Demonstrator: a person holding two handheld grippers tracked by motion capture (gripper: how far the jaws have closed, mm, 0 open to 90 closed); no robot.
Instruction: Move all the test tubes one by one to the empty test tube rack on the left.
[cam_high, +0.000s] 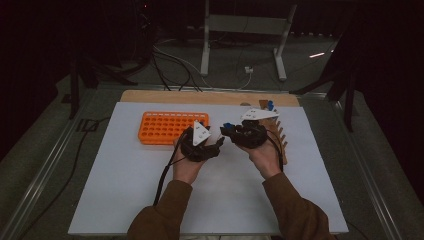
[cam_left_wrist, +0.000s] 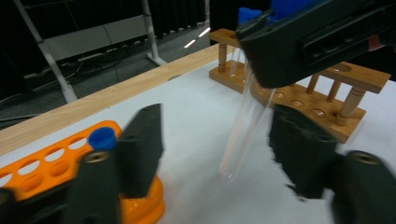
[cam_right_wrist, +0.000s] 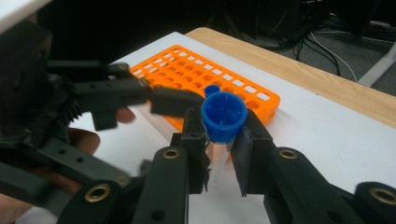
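The right gripper (cam_right_wrist: 219, 154) holds a clear test tube (cam_left_wrist: 245, 130) with a blue cap (cam_right_wrist: 223, 115); its jaws are closed on the tube just under the cap. The tube hangs down from these jaws, a little tilted, with its round bottom free above the white tabletop (cam_high: 125, 170).

In the left gripper view, the tube stands between the jaws of the left gripper (cam_left_wrist: 217, 144), with its long axis across the line between them. These jaws are half open, and the pads do not yet press on the glass; a gap shows on each side.

I judge this is a handover, and the left jaws need only to close on the lower part of the tube. The orange rack (cam_high: 165, 126) lies beside the left gripper, and the wooden rack (cam_left_wrist: 327, 88) is behind the right one.
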